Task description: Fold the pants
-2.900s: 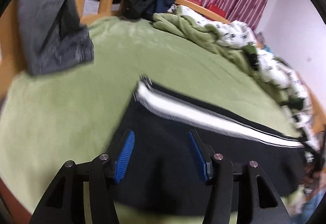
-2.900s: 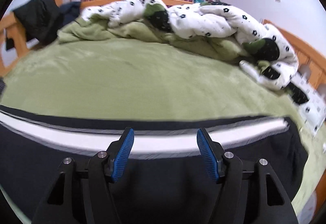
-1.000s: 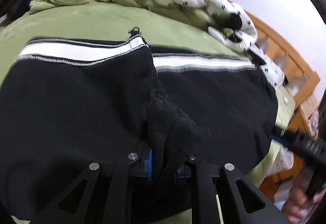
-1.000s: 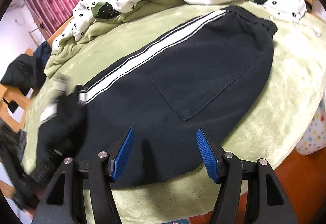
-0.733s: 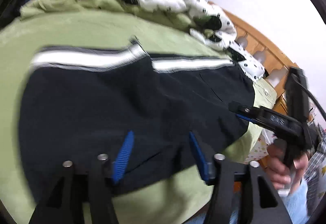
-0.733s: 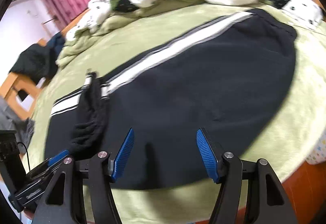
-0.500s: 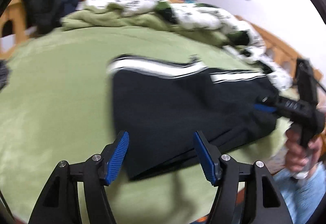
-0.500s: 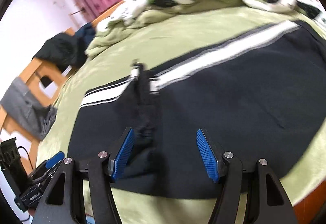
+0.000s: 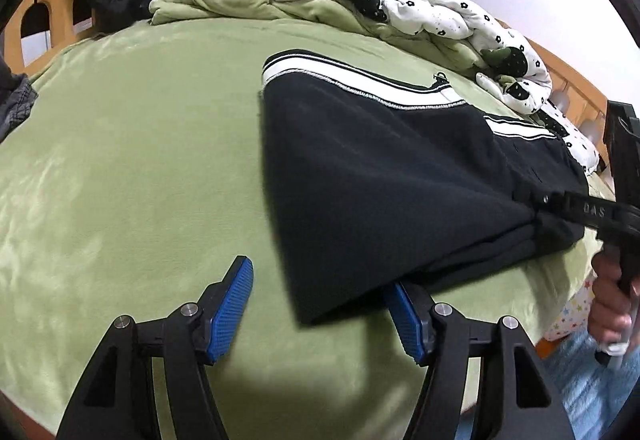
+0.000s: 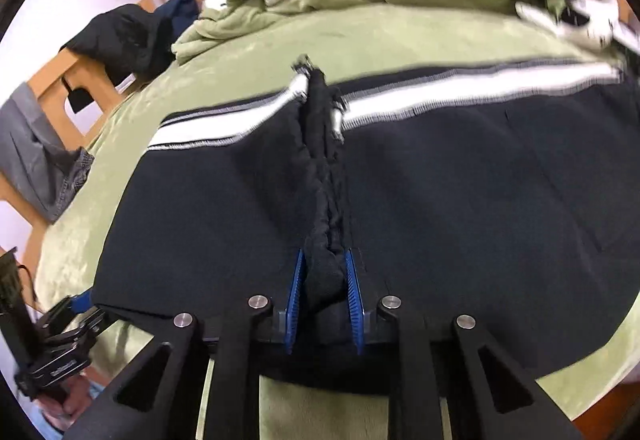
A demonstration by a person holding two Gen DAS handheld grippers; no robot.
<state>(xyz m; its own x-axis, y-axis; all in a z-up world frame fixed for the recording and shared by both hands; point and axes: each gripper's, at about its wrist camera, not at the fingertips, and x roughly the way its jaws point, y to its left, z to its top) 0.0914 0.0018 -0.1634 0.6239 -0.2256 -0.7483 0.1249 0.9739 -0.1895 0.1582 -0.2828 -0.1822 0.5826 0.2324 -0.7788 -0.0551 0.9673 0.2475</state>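
Right tool now clenched on pants cuff; left tool released, at fold corner.

The left tool hung low with its blue fingers spread wide, gripping nothing. The right tool had its fingers pressed close together, pinching dark fabric between the pads, a bare hand holding its handle.
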